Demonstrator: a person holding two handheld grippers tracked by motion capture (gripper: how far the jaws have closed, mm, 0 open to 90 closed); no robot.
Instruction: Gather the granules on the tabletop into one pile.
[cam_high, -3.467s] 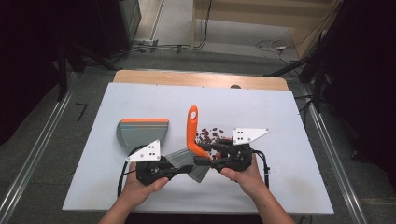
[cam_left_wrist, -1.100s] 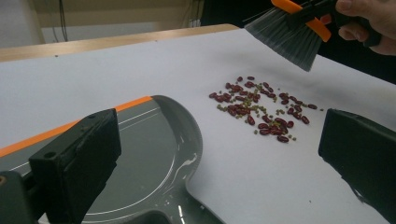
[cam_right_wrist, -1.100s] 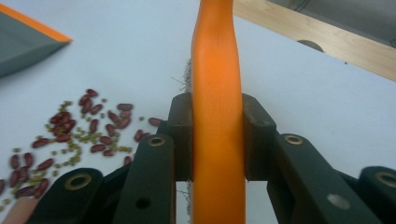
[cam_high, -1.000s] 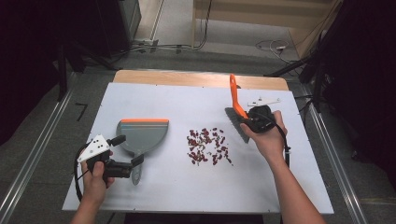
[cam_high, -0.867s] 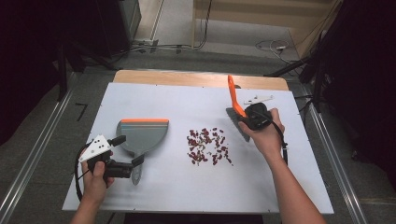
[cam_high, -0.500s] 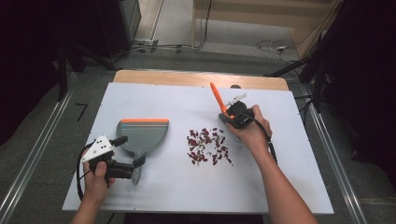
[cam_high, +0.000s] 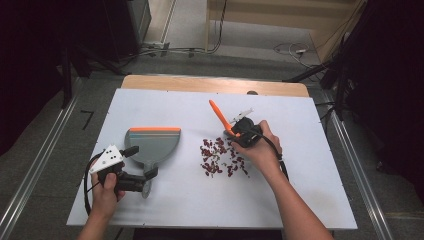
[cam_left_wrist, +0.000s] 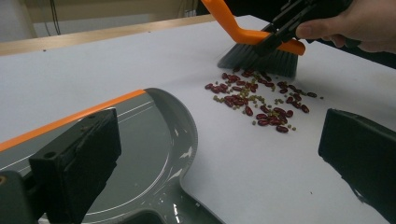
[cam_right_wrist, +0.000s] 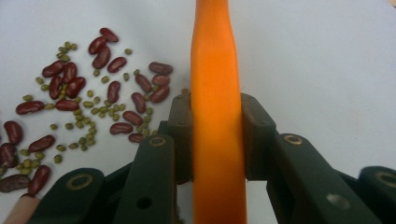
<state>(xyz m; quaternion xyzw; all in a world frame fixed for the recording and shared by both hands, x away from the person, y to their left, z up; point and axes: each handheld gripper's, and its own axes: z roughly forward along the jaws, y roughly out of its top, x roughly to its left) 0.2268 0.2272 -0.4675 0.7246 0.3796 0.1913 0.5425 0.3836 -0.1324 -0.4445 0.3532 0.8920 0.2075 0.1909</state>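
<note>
- Beans (cam_high: 222, 157) lie scattered mid-table, between dustpan (cam_high: 152, 145) and brush (cam_left_wrist: 261, 53).
- Right gripper (cam_high: 239, 134) clamps the orange brush handle, bristles beside the pile for sweeping.
- Left gripper (cam_high: 145, 180) stands open at the dustpan's handle, gripping nothing.

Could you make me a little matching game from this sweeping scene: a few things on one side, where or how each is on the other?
1 brush
2 dustpan
3 beans
4 left gripper

a scattered mid-table
b clamped in the right gripper
c jaws open at the dustpan's handle
d flat on the table, left of the beans

Pairs: 1-b, 2-d, 3-a, 4-c
</note>
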